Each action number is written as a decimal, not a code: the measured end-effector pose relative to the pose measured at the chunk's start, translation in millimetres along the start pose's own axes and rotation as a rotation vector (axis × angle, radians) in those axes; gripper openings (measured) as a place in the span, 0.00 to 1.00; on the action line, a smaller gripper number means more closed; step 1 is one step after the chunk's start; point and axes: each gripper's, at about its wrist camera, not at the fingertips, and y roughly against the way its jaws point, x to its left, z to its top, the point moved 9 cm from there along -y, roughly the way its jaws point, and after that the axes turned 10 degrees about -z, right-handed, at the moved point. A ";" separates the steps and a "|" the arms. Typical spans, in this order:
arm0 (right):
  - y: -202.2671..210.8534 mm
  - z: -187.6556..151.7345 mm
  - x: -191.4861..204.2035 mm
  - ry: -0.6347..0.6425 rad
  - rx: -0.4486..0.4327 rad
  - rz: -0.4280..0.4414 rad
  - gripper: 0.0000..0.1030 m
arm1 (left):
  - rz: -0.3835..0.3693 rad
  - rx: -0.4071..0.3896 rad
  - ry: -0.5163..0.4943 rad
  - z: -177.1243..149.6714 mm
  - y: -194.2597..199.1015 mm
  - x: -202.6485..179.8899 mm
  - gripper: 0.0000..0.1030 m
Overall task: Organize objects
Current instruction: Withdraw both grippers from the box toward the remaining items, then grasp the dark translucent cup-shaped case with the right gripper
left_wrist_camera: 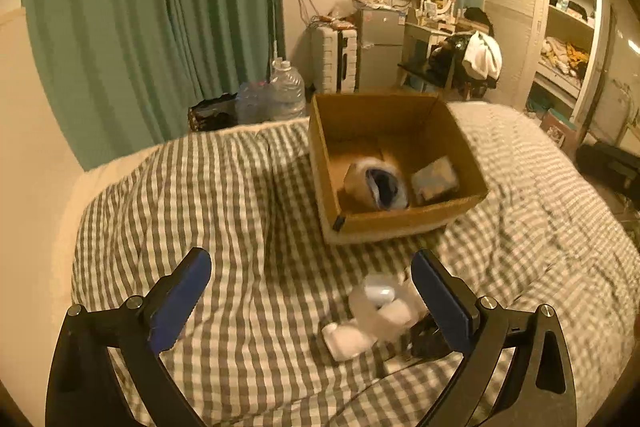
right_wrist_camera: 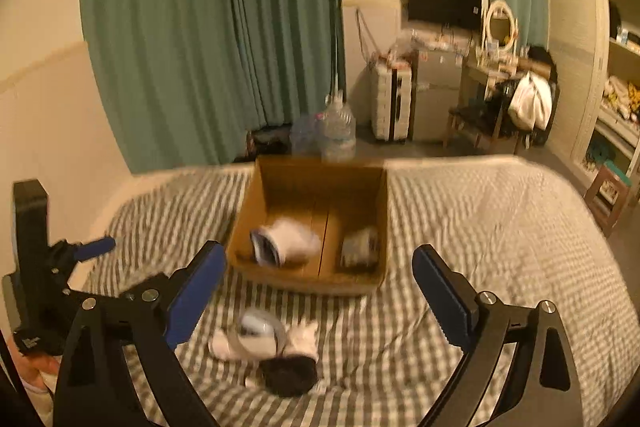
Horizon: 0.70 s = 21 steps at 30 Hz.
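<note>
Both claws, left (left_wrist_camera: 311,269) and right (right_wrist_camera: 319,263), gape above scattered socks (right_wrist_camera: 266,341).

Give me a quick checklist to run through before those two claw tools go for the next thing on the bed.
1. Left gripper jaws open, holding nothing: ok.
2. Right gripper jaws open, holding nothing: ok.
3. Brown cardboard box open on top, floor room left beside the white fluffy item and small packet: ok.
4. Small pile of white and black soft items on the grey checked quilt, in front of the box, uncovered: ok.
5. What each pile item is: cannot tell, blurred.
</note>
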 end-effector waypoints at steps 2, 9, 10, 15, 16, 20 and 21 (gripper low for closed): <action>-24.4 -27.1 3.5 -0.001 0.054 0.003 0.92 | 0.017 0.011 0.009 -19.1 -16.4 4.5 1.00; -87.9 -102.3 11.7 0.015 0.194 -0.006 0.92 | 0.038 0.087 0.033 -70.7 -63.0 13.5 1.00; -95.1 -112.2 13.7 0.010 0.210 -0.002 0.92 | 0.039 0.101 0.030 -78.0 -67.9 13.7 1.00; -123.8 -150.4 30.2 0.044 0.331 0.030 0.92 | 0.018 0.131 0.023 -99.4 -77.3 11.9 1.00; -125.7 -152.5 31.5 0.052 0.342 0.037 0.92 | 0.020 0.140 0.024 -102.6 -78.2 11.5 1.00; -130.5 -162.5 34.3 0.065 0.386 0.053 0.92 | 0.006 0.177 0.047 -111.8 -86.5 12.9 1.00; -133.1 -167.9 36.7 0.075 0.412 0.061 0.92 | 0.007 0.180 0.053 -112.7 -86.9 14.6 1.00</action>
